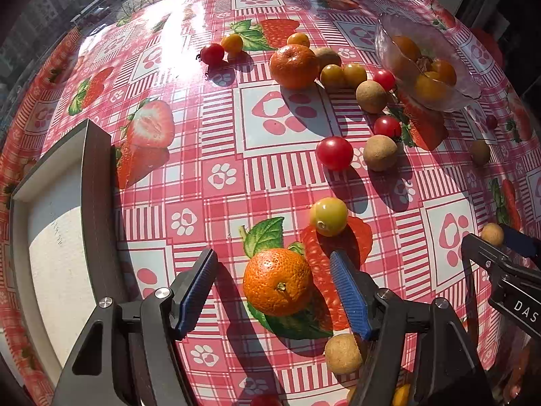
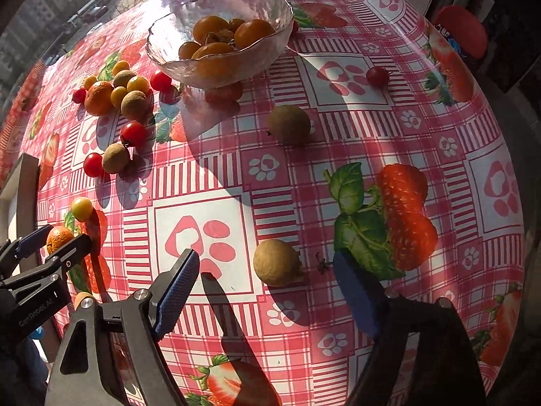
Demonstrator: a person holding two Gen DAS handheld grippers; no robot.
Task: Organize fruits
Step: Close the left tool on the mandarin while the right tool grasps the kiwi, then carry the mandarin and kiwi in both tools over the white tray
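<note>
My left gripper [image 1: 274, 282] is open, its blue fingers on either side of a small orange tangerine [image 1: 278, 282] on the tablecloth; the fingers do not touch it. My right gripper [image 2: 265, 270] is open around a tan longan [image 2: 277, 263], also not touching. A glass bowl [image 2: 270, 3] with several orange fruits stands at the back. Loose tomatoes, longans and a second tangerine [image 1: 293, 66] lie scattered between. The right gripper shows in the left wrist view [image 1: 500, 247]; the left gripper shows in the right wrist view [image 2: 54, 240].
A white tray with a dark rim [image 1: 96, 176] sits at the table's left edge. A longan [image 1: 343, 353] lies by my left gripper's right finger. A greenish fruit [image 2: 289, 124] and a red tomato [image 2: 377, 76] lie right of the bowl.
</note>
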